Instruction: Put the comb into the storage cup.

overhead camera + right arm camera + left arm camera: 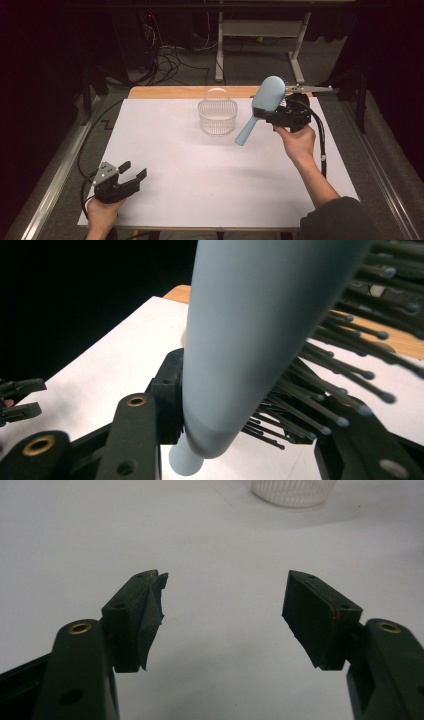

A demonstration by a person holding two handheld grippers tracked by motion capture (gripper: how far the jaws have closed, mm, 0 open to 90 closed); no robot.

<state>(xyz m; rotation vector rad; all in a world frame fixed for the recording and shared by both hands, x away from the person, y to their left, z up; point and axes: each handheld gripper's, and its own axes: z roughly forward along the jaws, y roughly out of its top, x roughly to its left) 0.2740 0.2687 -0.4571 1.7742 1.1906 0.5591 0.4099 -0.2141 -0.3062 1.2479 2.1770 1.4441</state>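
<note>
A light blue hairbrush [266, 96] hangs tilted in the air over the back right of the table, head up and handle [246, 132] pointing down to the left. My right gripper [268, 114] is shut on it just below the head. In the right gripper view the brush [240, 330] rises between the jaws of that gripper [250, 427], dark bristles [340, 385] fanning to the right. A clear plastic basket [217, 121] with a handle stands just left of the brush. My left gripper [134, 170] rests open at the near left, nothing between its fingers [225, 605].
A white sheet [200, 175] covers the table, with a wooden strip [165, 92] showing along its back edge. The basket's lower wall [292, 490] lies far ahead of the left gripper. Cables and a desk frame [260, 30] stand on the floor behind the table.
</note>
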